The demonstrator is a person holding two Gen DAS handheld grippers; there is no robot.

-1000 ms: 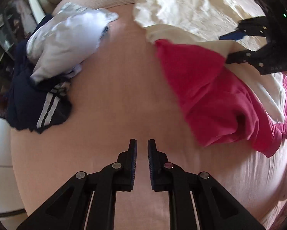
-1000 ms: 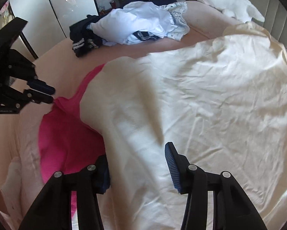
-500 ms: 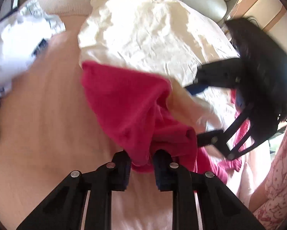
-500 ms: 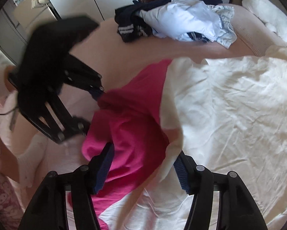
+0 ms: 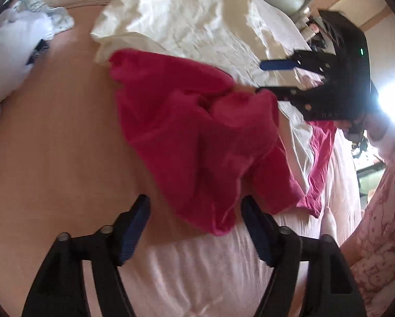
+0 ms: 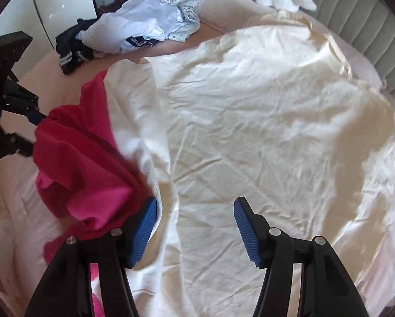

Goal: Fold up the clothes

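Because the pink garment (image 5: 197, 142), lying bunched on the bed (image 5: 52, 158) beside the cream sheet (image 6: 263, 119), looks soft and limp, grasp a hem; left hand-held gripper (image 5: 194, 227) is opening around its edge unpinched, right hand-held gripper (image 6: 194, 227) released.

So on the bed (image 6: 31, 84) we had the big sheet (image 6: 263, 121) spread over most of it, running back toward the headboard (image 6: 361, 31). The bunched-up top (image 6: 83, 158) sat on the sheet's left edge, partly tucked under it. Our left claw (image 5: 194, 211) was just beside that top's near end, our right claw (image 6: 194, 222) over the sheet. Farther back left we'd dumped the clothes pile (image 6: 134, 29).
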